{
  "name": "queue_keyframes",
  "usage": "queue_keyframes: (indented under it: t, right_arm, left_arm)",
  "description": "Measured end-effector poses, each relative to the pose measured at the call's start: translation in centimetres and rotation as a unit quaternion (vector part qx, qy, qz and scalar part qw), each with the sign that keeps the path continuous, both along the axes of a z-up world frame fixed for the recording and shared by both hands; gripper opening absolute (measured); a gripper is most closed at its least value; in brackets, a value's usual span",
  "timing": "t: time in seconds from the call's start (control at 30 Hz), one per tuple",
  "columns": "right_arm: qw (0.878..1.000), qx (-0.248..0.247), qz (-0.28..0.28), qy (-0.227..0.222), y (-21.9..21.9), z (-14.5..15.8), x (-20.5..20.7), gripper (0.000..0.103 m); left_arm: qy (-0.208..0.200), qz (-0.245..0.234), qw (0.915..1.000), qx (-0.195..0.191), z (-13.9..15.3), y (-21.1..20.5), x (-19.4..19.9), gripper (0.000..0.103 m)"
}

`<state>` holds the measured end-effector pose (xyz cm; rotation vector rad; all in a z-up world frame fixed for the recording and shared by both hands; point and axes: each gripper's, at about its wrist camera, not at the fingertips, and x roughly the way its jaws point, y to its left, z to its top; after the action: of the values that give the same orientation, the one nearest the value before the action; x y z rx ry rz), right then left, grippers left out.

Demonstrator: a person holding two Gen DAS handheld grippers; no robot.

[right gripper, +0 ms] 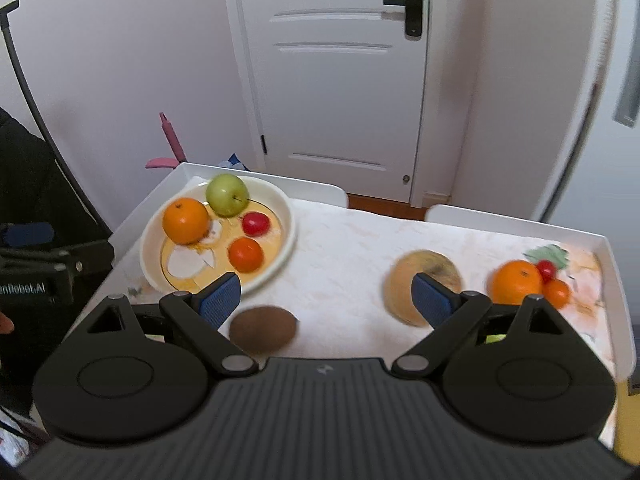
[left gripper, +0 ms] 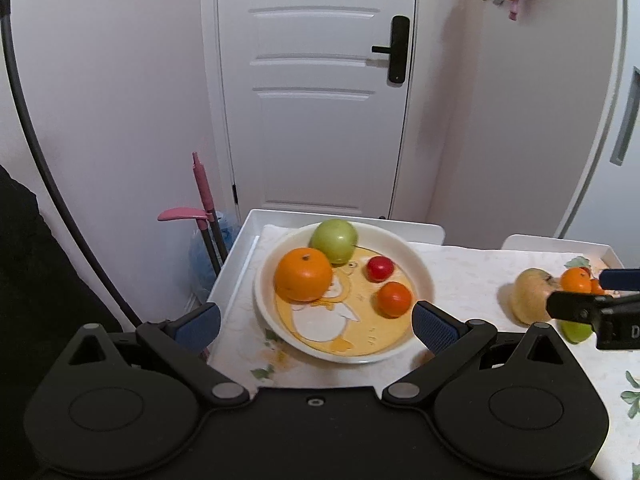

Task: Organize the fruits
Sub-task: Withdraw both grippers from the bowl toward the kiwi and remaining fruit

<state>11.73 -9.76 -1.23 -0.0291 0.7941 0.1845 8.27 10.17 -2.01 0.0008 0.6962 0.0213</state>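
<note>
Both tongs wide open, nothing held.
Plate (right gripper: pixel 290 216), upper left, holds four fruits; left tongs (left gripper: pixel 316 326) before it; right tongs (right gripper: pixel 326 298) above kiwi (right gripper: pixel 264 330).

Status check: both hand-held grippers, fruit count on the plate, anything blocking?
Left hand-held gripper open, empty, at plate. Right hand-held gripper open, empty, over kiwi. Four fruits plated; kiwi, pear, orange loose. No obstruction.
</note>
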Motion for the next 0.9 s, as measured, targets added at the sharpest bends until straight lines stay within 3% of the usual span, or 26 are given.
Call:
queue_keyframes:
  t: [0.4,0.9]
  right_arm:
    - [1.0,-0.002,-0.012,-0.009,-8.3,-0.3,-3.9,0.103]
    - [1.0,0.015,-0.009,-0.009,-14.8,-5.5,-3.0,0.103]
  left_arm:
    - [-0.001,0.015,0.9999,-0.008,-0.6,-6.7,-2.6,0.103]
    - [0.006,0.046,0.9989,0.005,-6.1,-13.5,-0.9,0.103]
